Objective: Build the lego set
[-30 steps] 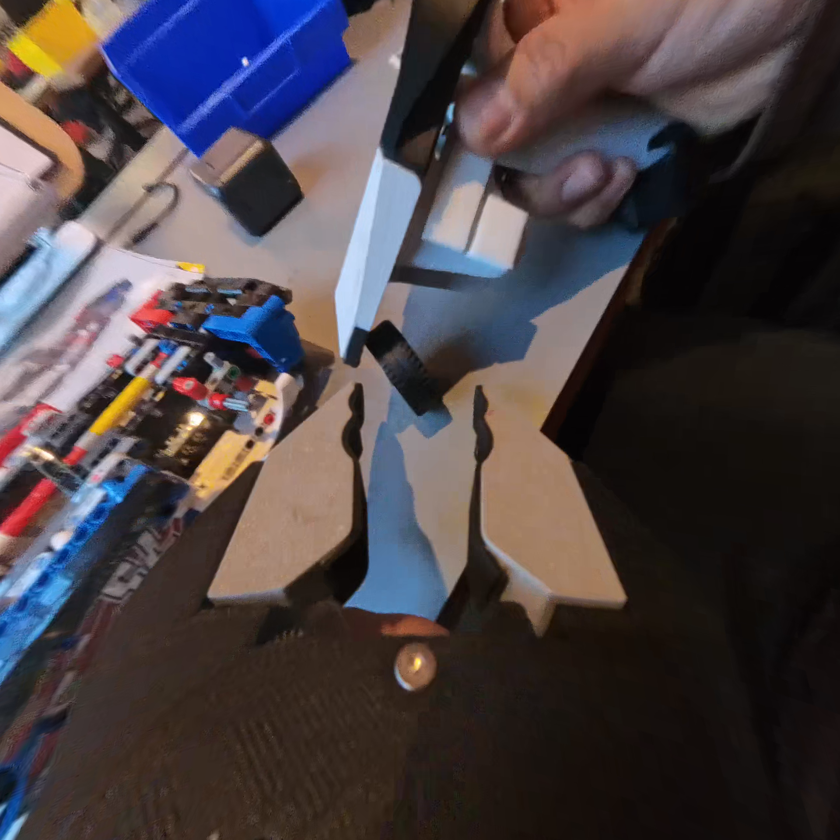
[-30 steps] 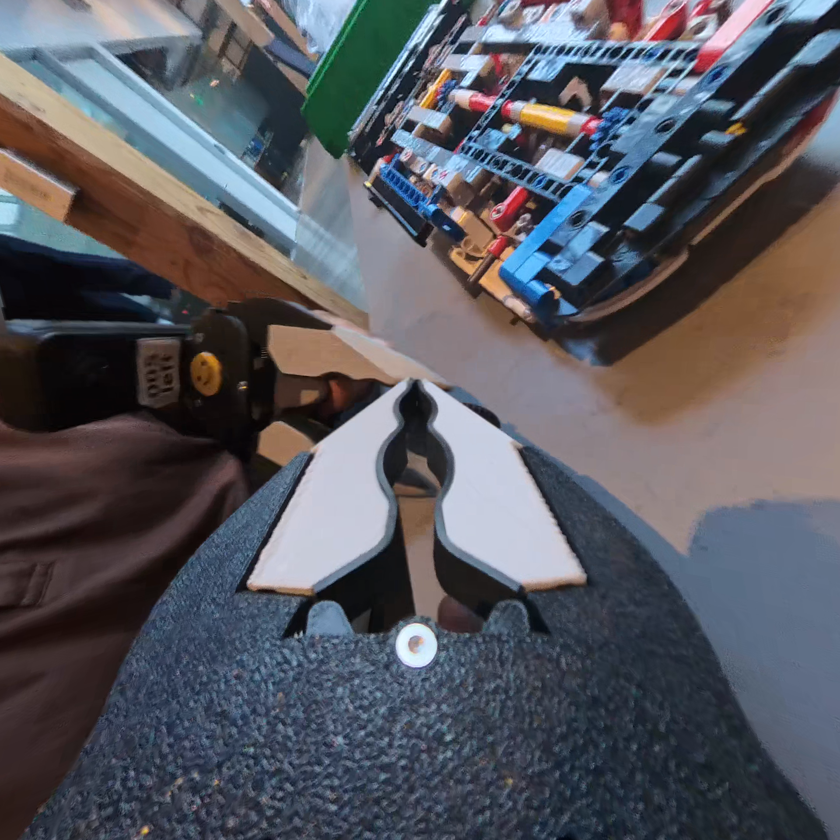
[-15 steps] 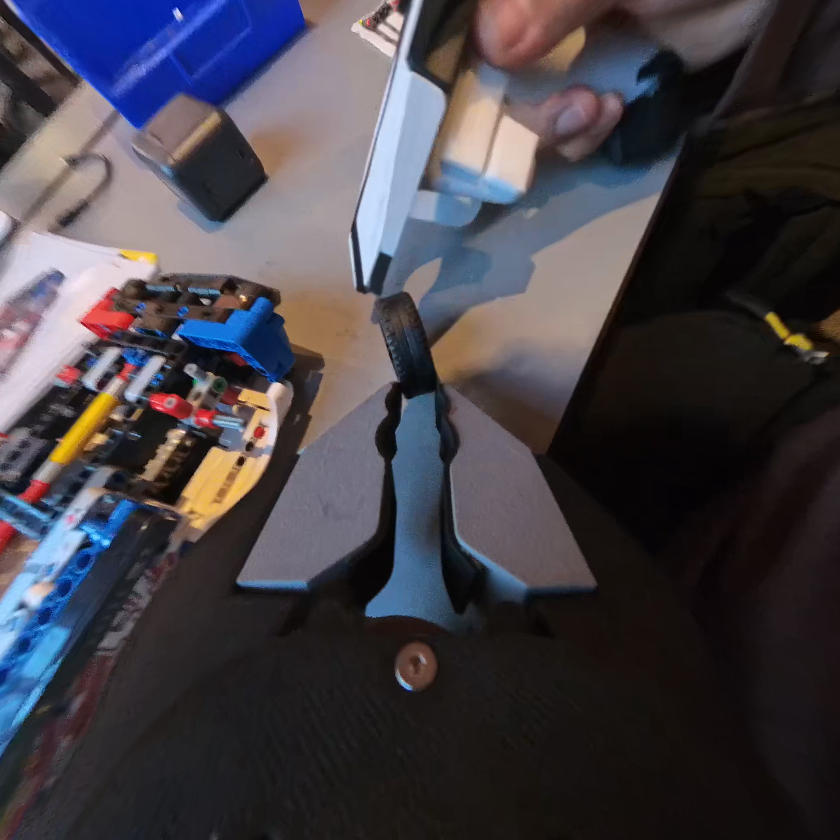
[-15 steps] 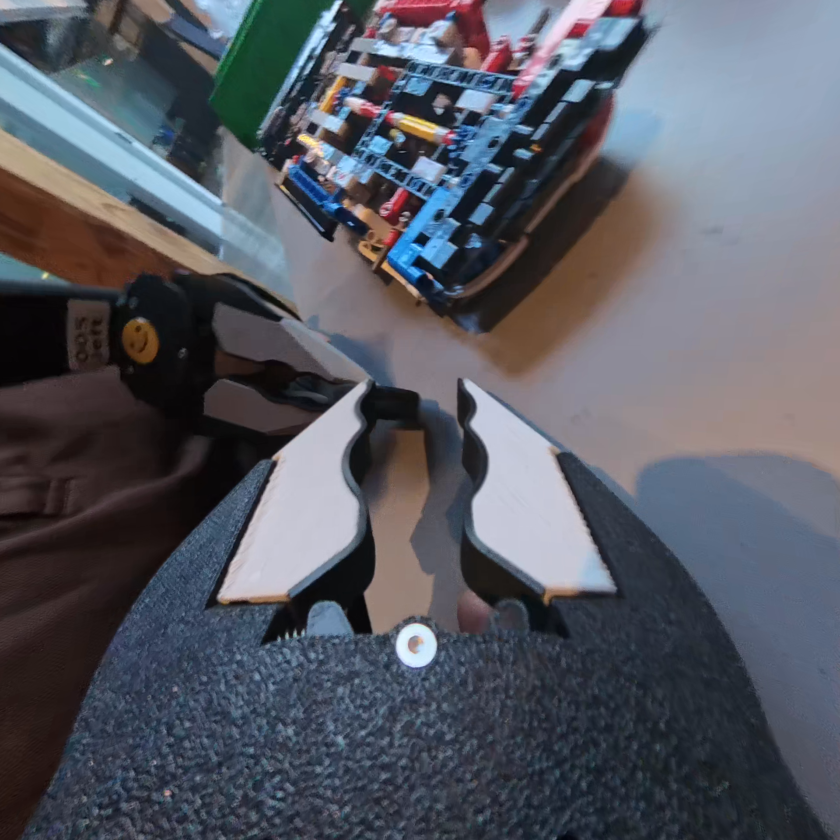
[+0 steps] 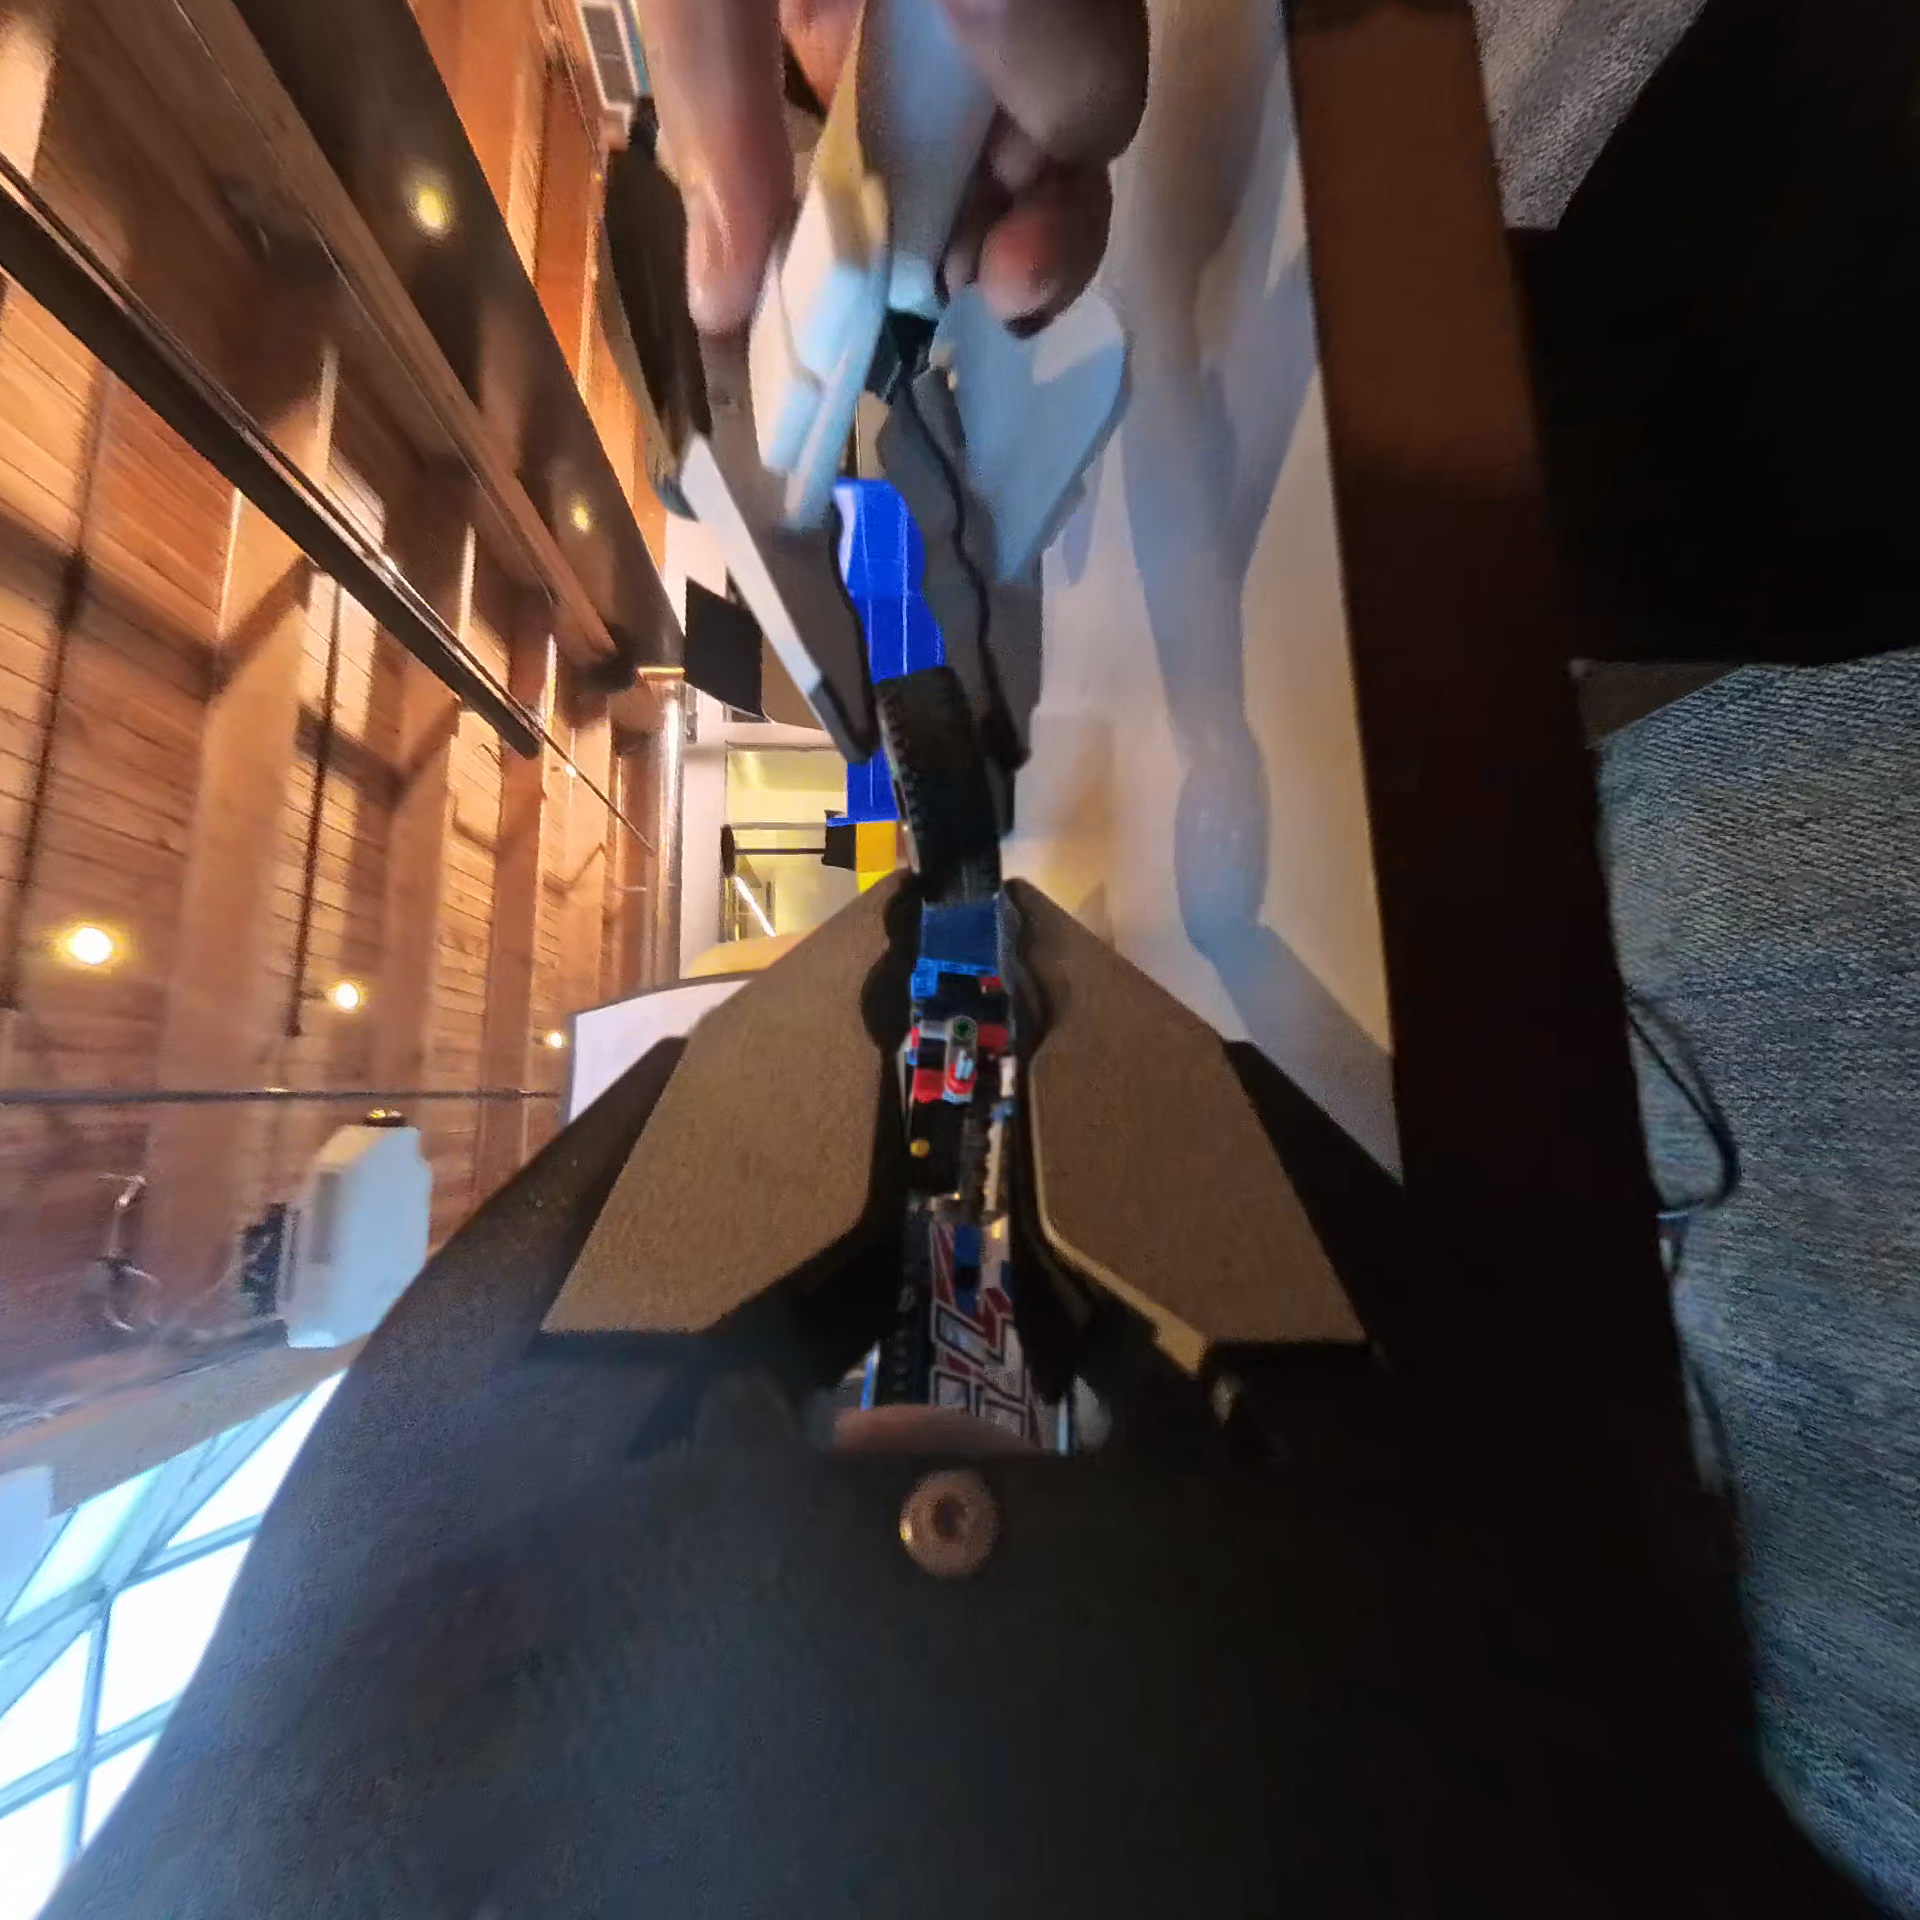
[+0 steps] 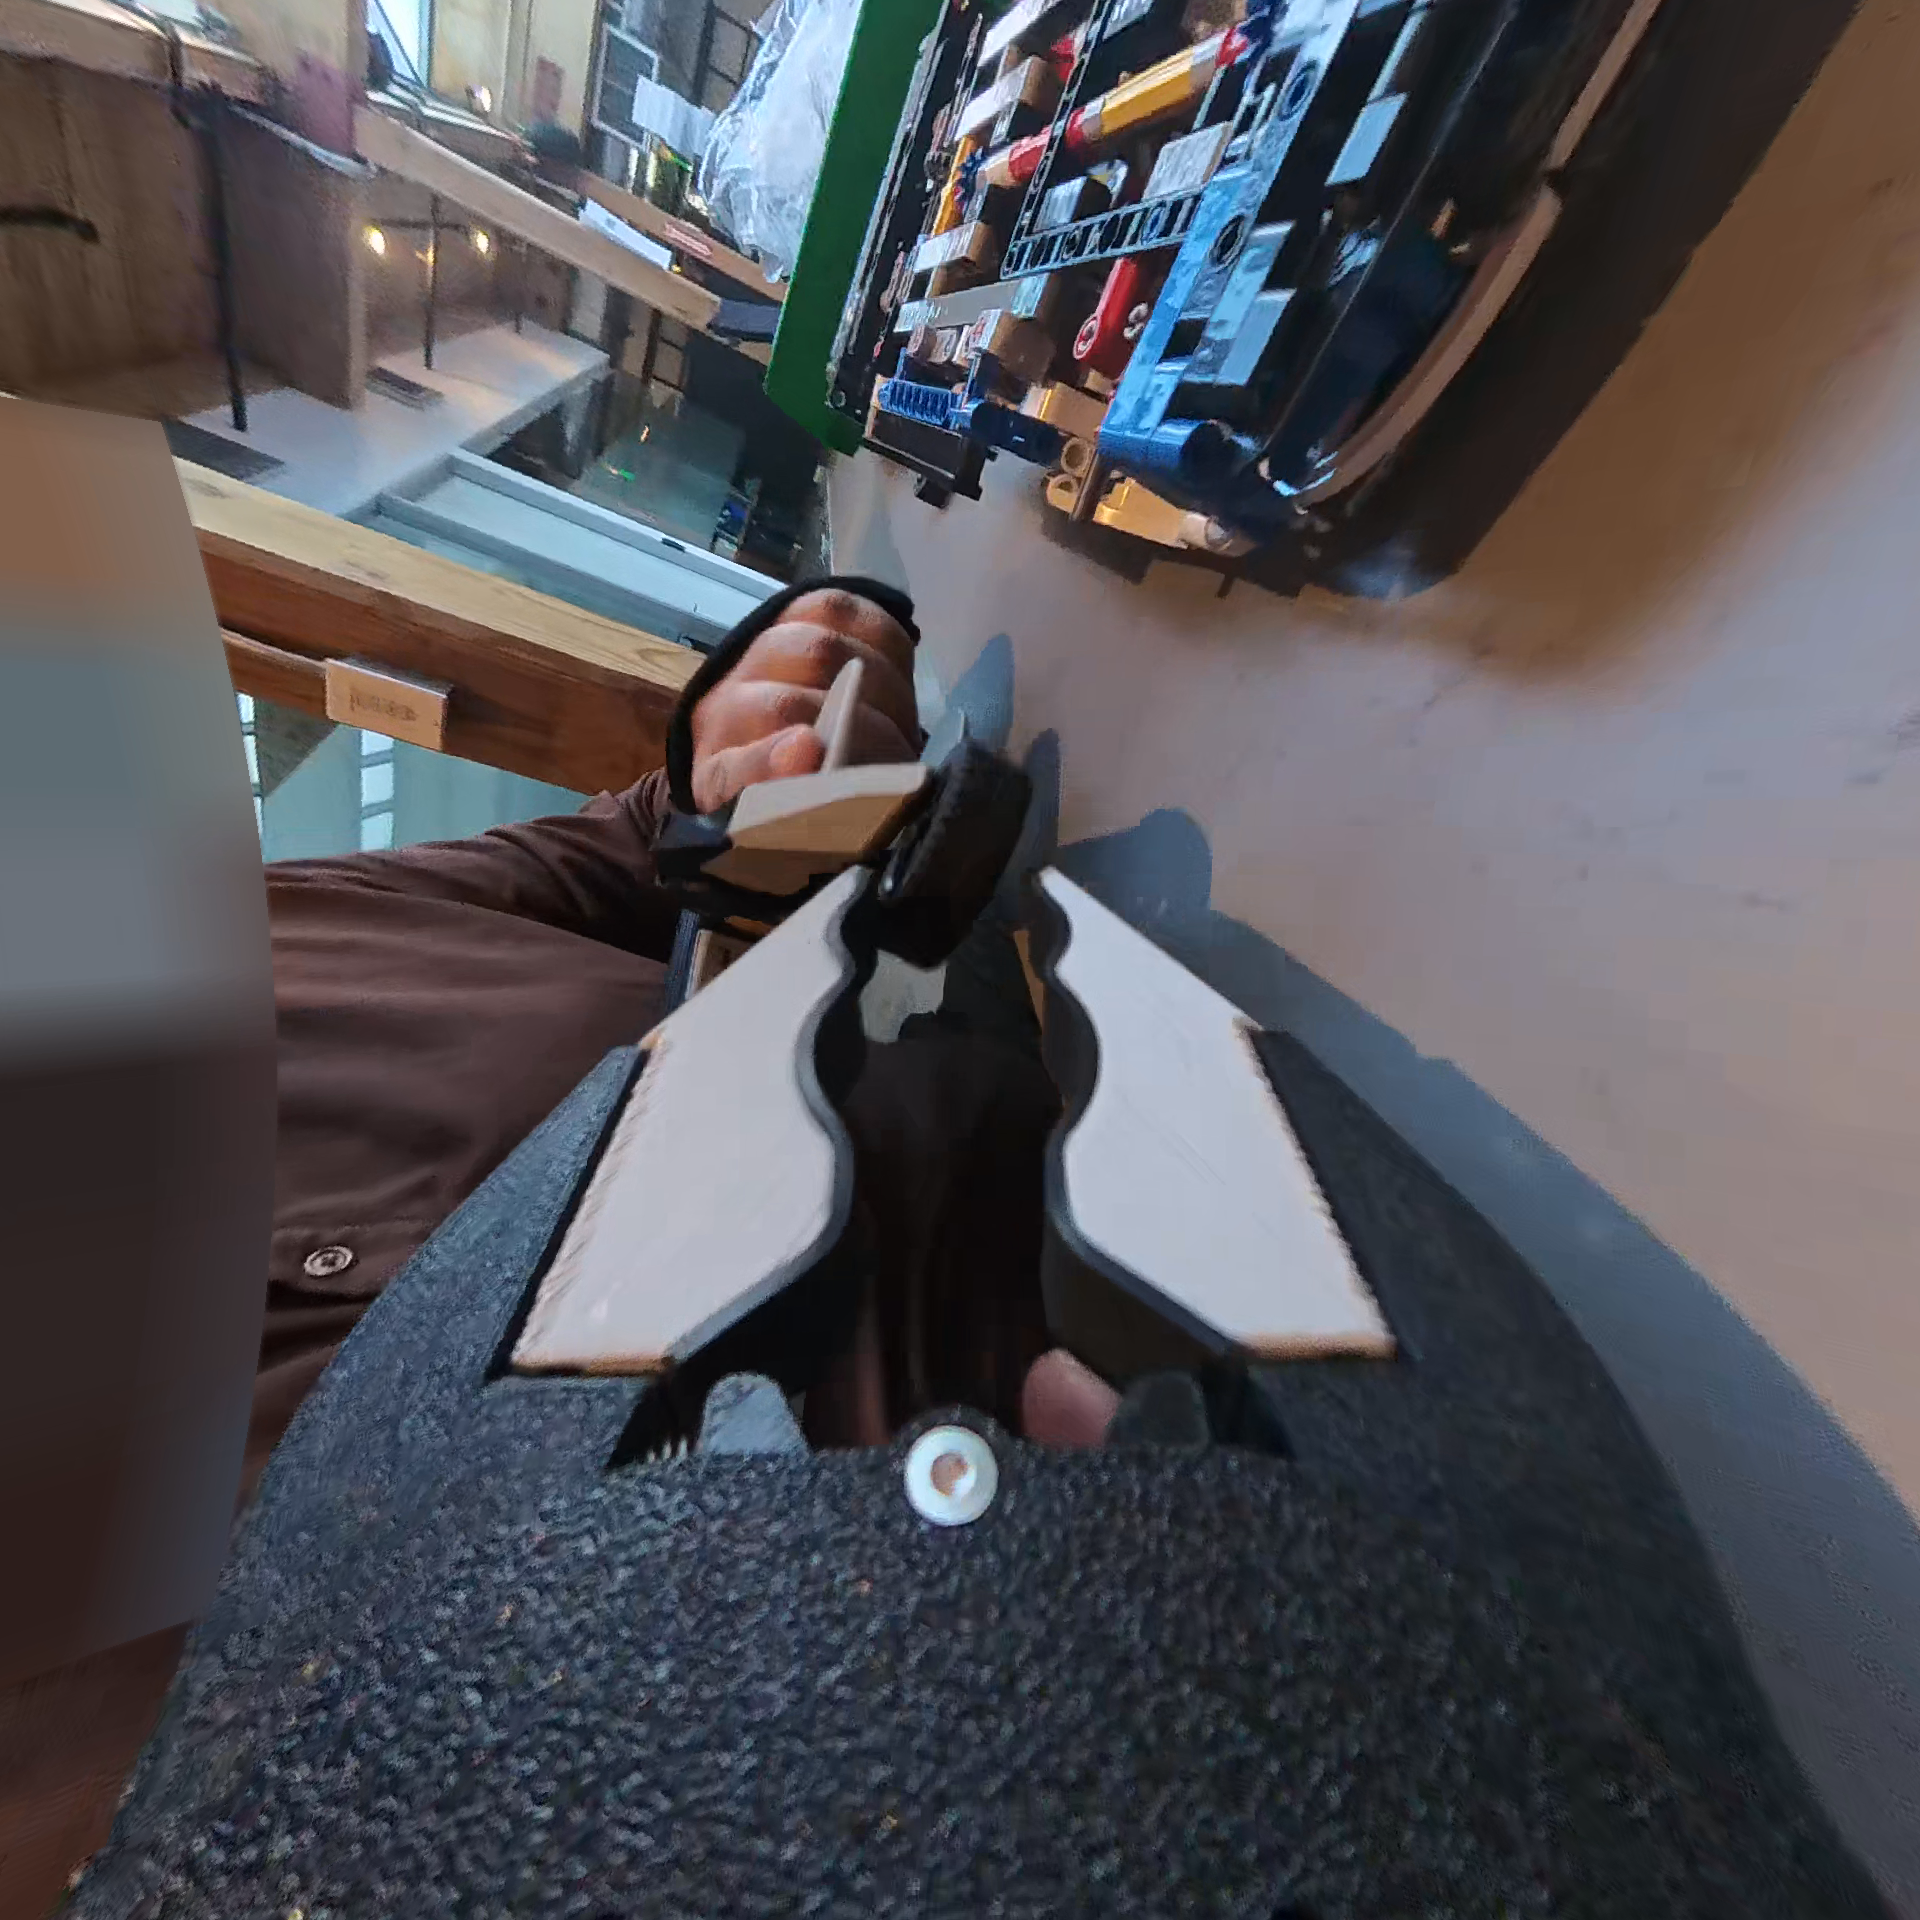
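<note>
A small black tyre (image 5: 940, 790) is pinched by its sides at the tips of my left gripper (image 5: 956, 899), held in the air off the table. My right gripper (image 6: 948, 888) faces it with its jaws apart, one fingertip on each side of the same tyre (image 6: 956, 852). In the left wrist view the right gripper (image 5: 925, 717) comes in from above, and its fingers flank the tyre's far end. The part-built lego model (image 6: 1247, 260), black, blue, red and yellow, lies on the table beyond; it also shows through my left fingers' gap (image 5: 956, 1049).
The pale table (image 6: 1507, 831) has a dark wooden edge (image 5: 1434, 623) on the right. A green board (image 6: 831, 208) stands by the model. A blue bin (image 5: 888, 582) sits behind the right gripper. A person's hand (image 6: 790, 707) and brown sleeve (image 6: 468, 987) are close. Less than 4 cm separates the two grippers' tips.
My left gripper closed on the tyre, lifted it off the table and rolled sideways. My right gripper opened and moved in so its fingertips sit around the tyre.
</note>
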The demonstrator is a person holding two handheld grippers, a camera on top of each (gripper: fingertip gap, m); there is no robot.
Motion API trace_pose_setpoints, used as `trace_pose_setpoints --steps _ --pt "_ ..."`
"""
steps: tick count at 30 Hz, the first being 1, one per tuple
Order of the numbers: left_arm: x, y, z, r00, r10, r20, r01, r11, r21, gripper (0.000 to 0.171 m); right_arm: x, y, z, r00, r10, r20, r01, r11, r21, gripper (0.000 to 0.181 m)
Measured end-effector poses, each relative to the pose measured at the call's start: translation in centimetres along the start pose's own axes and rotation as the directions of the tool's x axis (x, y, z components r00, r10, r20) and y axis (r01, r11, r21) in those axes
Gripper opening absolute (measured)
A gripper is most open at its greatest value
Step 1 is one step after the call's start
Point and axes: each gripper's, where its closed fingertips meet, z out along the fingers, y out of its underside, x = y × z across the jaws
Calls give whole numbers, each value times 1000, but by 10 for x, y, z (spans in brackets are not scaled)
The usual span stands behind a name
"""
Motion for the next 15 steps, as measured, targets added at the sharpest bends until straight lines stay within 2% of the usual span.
trace_pose_setpoints --steps 3,4,6,7,8,9,11,12,13,15 --pt "-5 -3 -7 999 35 35 -35 999 -20 12 -7 1 6 999 -31 -16 31 999 11 17" --pt "-6 -2 -10 999 1 34 0 1000 -26 12 -9 3 8 997 -73 -39 73 997 -2 17" --pt "-12 2 -19 986 -166 27 167 985 -52 5 -13 5 10 978 -188 -93 187 982 -24 14" --pt "-16 2 -25 952 -306 11 306 951 -44 9 -15 5 10 962 -247 -117 244 969 -35 12" --pt "-18 0 -30 887 -461 -44 459 888 -40 21 -17 5 10 944 -299 -140 295 954 -44 11" --pt "-19 -3 -36 790 -602 -113 602 798 -42 26 -18 5 9 928 -337 -160 333 941 -53 11" --pt "-17 -6 -40 547 -800 -247 806 583 -105 38 -25 6 10 914 -377 -153 372 926 -62 11" --pt "-14 -8 -40 420 -853 -309 864 480 -151 47 -30 6 10 914 -384 -130 381 923 -53 11" --pt "-11 -11 -40 309 -878 -366 899 395 -190 46 -33 6 12 916 -386 -110 383 922 -47 11" --pt "-8 -15 -37 137 -891 -433 932 264 -248 45 -23 6 13 907 -398 -140 392 917 -73 11"
